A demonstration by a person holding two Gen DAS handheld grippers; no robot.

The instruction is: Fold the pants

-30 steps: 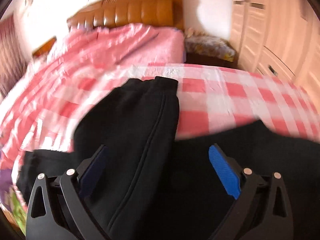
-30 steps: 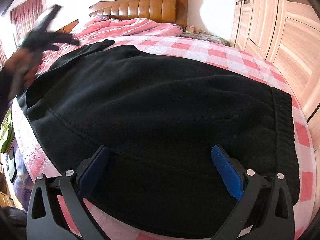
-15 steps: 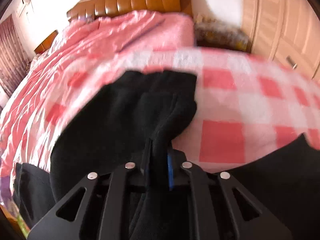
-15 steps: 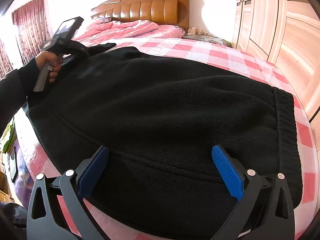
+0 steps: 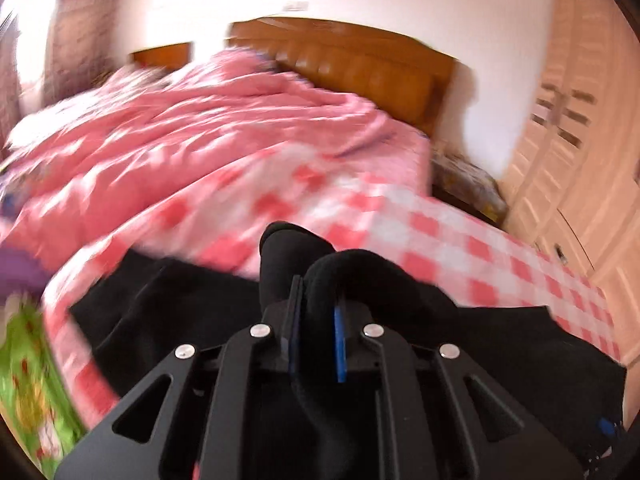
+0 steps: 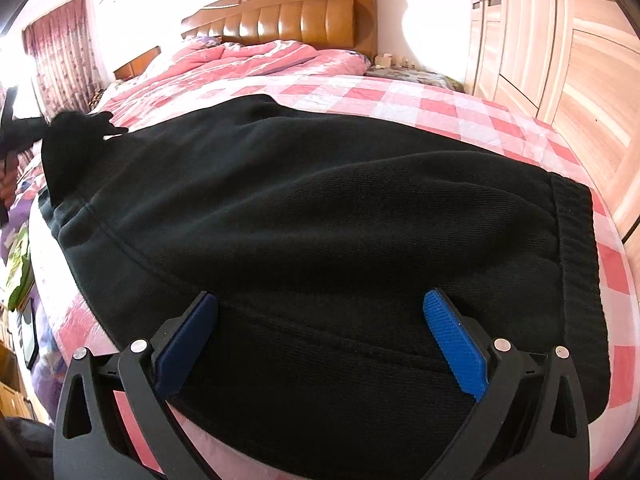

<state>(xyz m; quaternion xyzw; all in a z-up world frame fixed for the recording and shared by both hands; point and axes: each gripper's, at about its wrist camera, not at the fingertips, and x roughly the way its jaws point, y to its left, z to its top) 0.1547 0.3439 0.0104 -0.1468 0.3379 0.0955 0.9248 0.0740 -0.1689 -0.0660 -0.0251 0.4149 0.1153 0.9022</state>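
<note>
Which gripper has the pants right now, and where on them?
The left gripper is shut on the pants at a leg end, lifted off the bed. The right gripper is open, holding nothing.

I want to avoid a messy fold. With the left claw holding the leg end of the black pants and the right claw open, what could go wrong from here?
1. The left claw grips only a small bunch of the pants, so the cloth might slip out mid-fold.
2. The right claw is open above the waist part and pins nothing, so the whole garment could slide over the checked sheet.
3. The near edge lies close to the bed's edge and might drop off.
</note>
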